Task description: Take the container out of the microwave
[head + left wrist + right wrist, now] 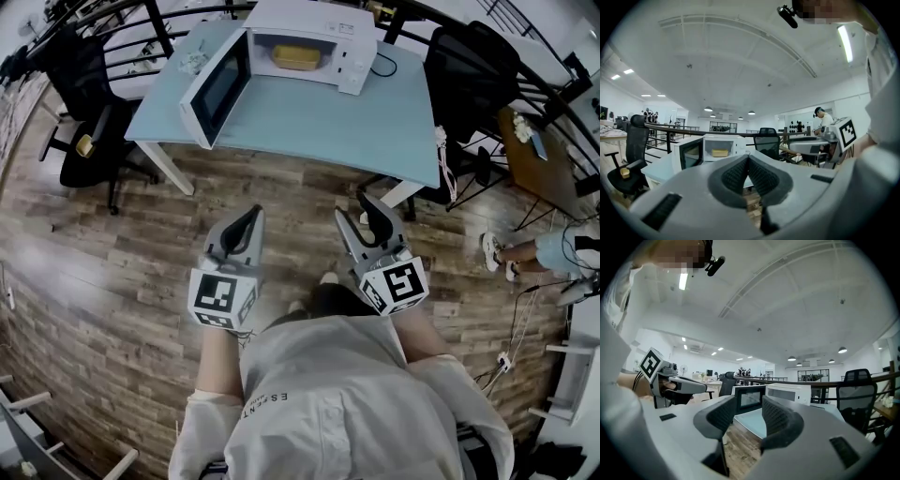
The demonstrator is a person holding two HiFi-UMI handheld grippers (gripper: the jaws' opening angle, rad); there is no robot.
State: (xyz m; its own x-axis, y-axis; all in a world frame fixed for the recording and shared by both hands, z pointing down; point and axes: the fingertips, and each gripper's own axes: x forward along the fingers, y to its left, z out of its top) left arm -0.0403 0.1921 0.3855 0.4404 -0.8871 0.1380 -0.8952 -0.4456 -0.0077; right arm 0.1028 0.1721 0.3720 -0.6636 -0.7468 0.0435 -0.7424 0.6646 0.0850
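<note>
A white microwave point(314, 33) stands at the far side of a light blue table point(375, 122), its door point(217, 89) swung open to the left. Inside lies a yellow container point(295, 57), also visible in the left gripper view point(720, 153). Both grippers hover over the wooden floor, well short of the table. My left gripper point(251, 214) is shut with nothing in it; its pads meet at the tips point(748, 157). My right gripper point(366, 202) is open and empty, with the microwave door point(749, 398) showing through the gap point(749, 402).
A black office chair point(89, 112) stands left of the table and another point(469, 75) at its right end. A person's feet point(497, 251) and a wooden desk point(534, 150) are at the right. A dark railing point(141, 14) runs behind the table.
</note>
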